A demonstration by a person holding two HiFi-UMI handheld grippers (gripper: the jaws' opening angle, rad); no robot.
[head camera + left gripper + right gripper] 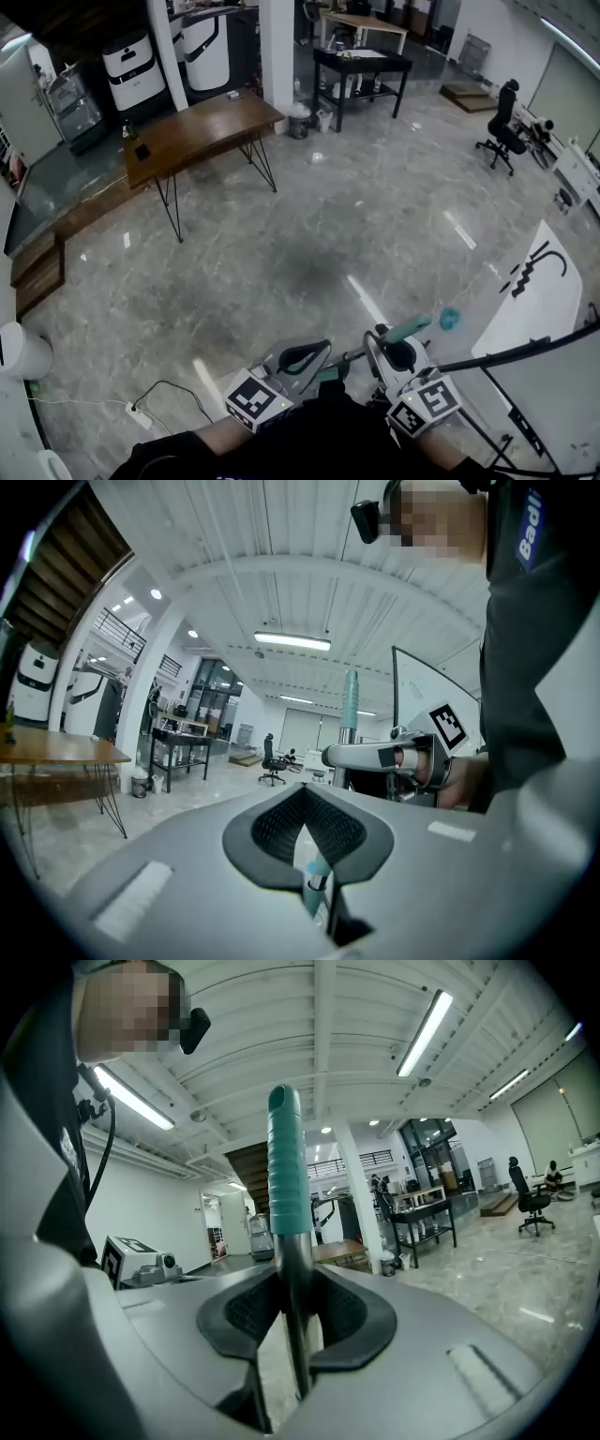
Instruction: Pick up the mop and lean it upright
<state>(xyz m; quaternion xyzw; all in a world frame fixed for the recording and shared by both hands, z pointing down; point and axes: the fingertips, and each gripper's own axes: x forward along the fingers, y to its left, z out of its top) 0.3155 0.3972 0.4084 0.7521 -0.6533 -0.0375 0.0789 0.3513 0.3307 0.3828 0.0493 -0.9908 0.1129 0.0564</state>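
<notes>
I have the mop [412,328] off the floor [309,225], close in front of me. Its teal grip points far and right, and its head is out of sight in every view.

The right tool [295,1309] is clamped on the bare metal pole just below that grip. The pole fills the gap between its pads and stands nearly upright in the right gripper view.

The left tool [306,834] has its jaws almost together. A sliver of teal and dark sits low in the slot, which I take to be a lower part of the pole, so I judge it is pinching there too.

To do this step well I'd keep both grips firm. The right tool should guide the top end and the left should carry the weight lower down. I'd set the mop head on the floor first, then tip the pole gently against a steady support. The whiteboard [539,309] near right is the closest candidate, though it may roll or slide, so I'd release only once the pole rests still.

Writing is scarce:
- **Whiteboard:** it carries black strokes I can't read.
- **Tool cubes:** they show only square black-and-white patterns.
- **Person's dark top:** white letters on a blue strip begin "Badi" and run out of frame.
</notes>
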